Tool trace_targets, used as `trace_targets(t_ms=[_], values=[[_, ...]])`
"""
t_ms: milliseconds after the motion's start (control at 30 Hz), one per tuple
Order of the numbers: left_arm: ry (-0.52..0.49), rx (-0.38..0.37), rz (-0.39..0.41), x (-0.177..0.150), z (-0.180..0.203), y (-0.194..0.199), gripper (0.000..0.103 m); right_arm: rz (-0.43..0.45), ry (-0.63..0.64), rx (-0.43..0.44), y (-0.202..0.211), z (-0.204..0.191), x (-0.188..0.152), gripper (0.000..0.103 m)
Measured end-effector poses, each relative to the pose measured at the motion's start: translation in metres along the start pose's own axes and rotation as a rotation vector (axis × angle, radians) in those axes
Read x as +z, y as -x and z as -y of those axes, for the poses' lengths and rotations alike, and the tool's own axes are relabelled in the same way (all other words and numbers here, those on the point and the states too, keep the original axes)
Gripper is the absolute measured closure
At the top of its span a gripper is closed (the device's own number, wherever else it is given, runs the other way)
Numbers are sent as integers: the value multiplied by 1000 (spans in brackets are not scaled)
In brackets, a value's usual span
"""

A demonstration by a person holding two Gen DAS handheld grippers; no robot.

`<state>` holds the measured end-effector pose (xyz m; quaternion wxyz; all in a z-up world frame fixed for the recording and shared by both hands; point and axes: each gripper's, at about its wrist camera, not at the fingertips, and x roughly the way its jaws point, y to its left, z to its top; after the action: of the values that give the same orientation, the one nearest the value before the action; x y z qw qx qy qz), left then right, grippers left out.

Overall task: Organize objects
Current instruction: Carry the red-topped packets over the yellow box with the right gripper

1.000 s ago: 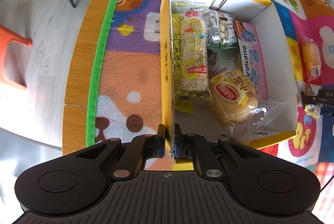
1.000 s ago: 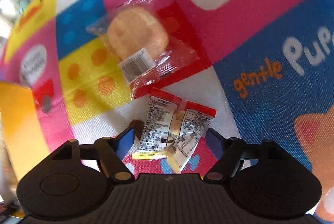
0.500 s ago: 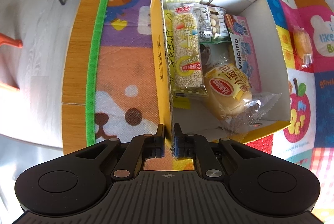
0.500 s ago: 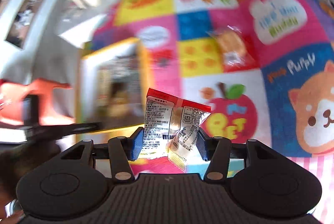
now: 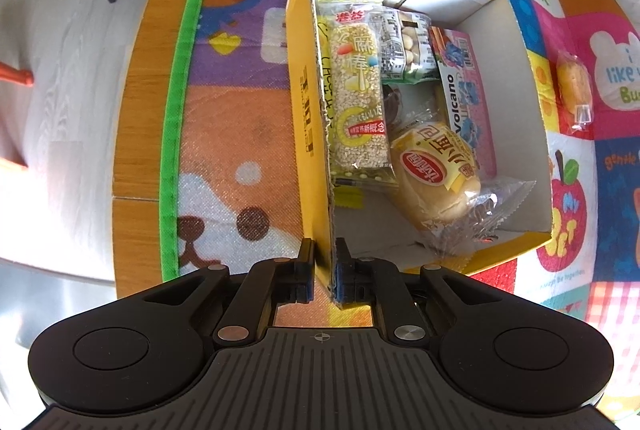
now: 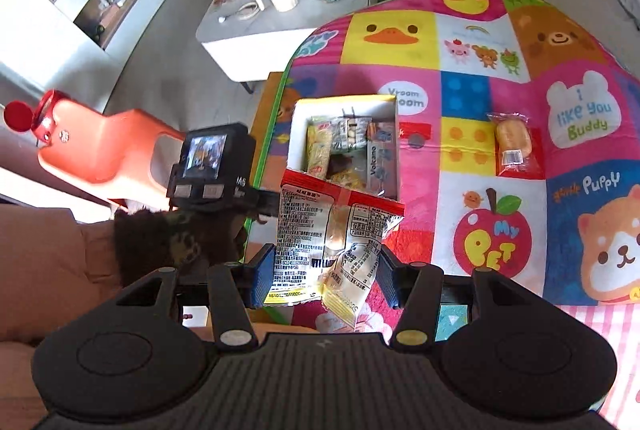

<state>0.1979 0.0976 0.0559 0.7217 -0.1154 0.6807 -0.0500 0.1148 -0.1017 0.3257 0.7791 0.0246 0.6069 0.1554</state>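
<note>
The left gripper (image 5: 324, 280) is clenched on the near corrugated wall of the yellow cardboard box (image 5: 310, 101), one pad inside, one outside. Ahead of its jaws, inside the box, lie four crinkly plastic snack packs plus a flat pink "Volcano" carton (image 5: 464, 85): a long sesame bar (image 5: 360, 101), a nut pack, a dark wrapper and a round bun (image 5: 436, 173).

The right gripper (image 6: 320, 280) grasps a glossy red-and-white snack packet (image 6: 328, 242) by its edges. Its jaws have just narrowed onto it, and the packet, which lay on the mat (image 6: 560, 222) a second ago, now hangs high above it. One wrapped cake (image 6: 514, 139) remains on the woven patchwork mat, ahead and right of the jaws.
</note>
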Motion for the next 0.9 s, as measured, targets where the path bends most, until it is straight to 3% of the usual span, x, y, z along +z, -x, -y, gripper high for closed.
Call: trace_targets(t_ms=[667, 800, 900], values=[[-43, -25, 9, -1, -3, 1, 90, -64, 16, -4, -39, -20, 0, 51], [-43, -24, 10, -2, -3, 1, 90, -23, 19, -29, -42, -23, 20, 51], [-40, -25, 11, -2, -3, 0, 90, 78, -10, -38, -38, -24, 45, 51]])
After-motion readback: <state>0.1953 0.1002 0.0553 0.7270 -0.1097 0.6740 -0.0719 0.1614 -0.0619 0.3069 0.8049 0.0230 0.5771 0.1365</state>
